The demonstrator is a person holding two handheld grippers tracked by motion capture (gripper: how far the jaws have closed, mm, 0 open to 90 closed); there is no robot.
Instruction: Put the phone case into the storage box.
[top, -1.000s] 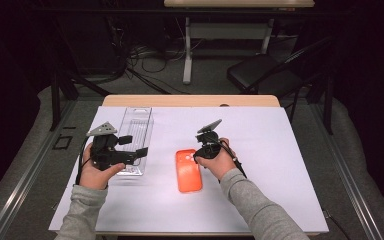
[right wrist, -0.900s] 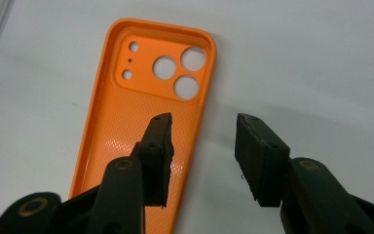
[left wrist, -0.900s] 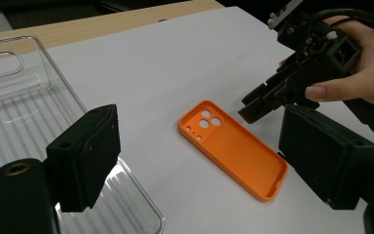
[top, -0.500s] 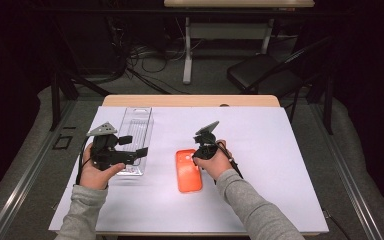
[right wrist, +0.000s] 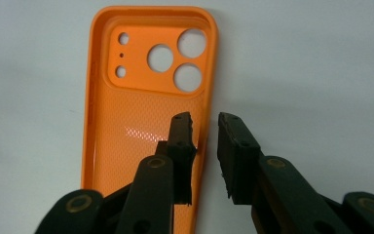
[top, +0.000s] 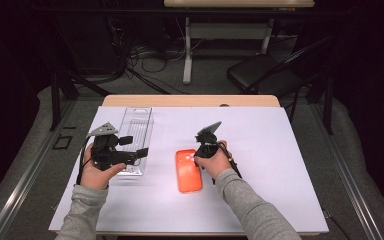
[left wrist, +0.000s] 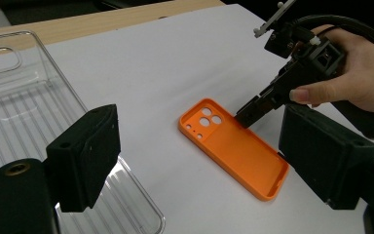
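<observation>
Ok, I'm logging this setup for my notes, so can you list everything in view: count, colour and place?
phone case: one, orange, lying open side up on the sheet near the table's middle
tray: one, clear plastic, on the sheet left of the phone case
sheet: one, white, covering the table
table: one, light wood, far edge showing beyond the sheet
chair: one, black, on the floor behind the table
left gripper: one, black, jaws wide apart over the tray's near end
right gripper: one, black, jaws just closing, straddling the phone case's side wall, a gap still showing
</observation>
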